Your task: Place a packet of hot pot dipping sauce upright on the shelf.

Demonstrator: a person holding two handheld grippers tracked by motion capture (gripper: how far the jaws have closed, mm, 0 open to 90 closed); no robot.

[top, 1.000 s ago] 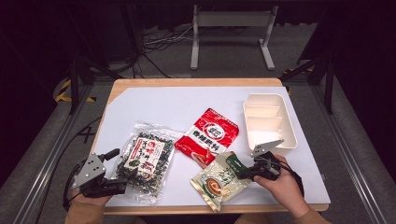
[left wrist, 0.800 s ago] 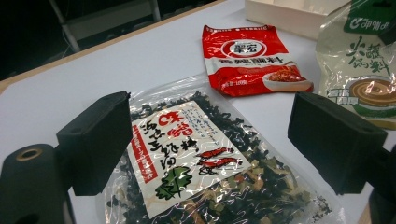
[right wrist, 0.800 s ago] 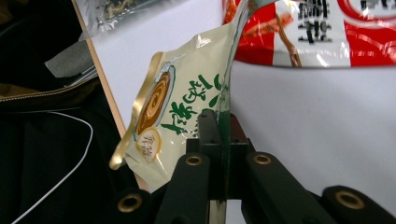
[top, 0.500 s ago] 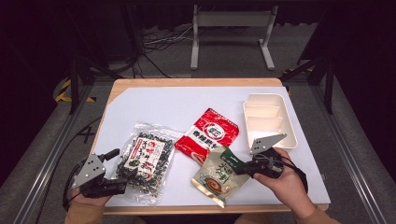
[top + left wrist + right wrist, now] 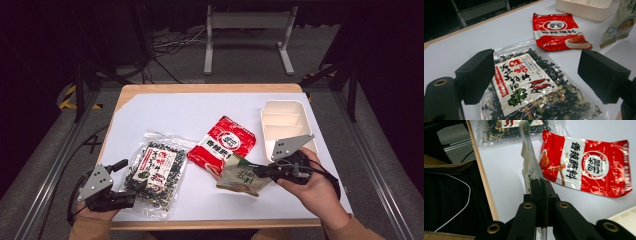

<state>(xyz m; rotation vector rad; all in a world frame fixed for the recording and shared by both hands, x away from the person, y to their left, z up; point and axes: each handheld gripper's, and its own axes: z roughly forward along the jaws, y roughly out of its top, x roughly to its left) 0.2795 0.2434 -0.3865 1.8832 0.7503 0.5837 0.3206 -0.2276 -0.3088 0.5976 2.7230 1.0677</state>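
My right gripper [image 5: 256,171] has its jaws pinching the edge of the green packet [image 5: 241,176]; since a second ago the packet has come up off the table [image 5: 165,107] and hangs ahead of the jaws, so the lift is under way, probably toward the white tray [image 5: 283,121]; my left gripper [image 5: 536,72] idles, jaws spread above the seaweed bag [image 5: 529,85], touching nothing.

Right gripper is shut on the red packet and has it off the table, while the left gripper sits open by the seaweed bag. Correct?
Not quite. The right gripper is shut on the green packet; the red packet lies flat on the table, as the high view shows. The left gripper is open by the seaweed bag.
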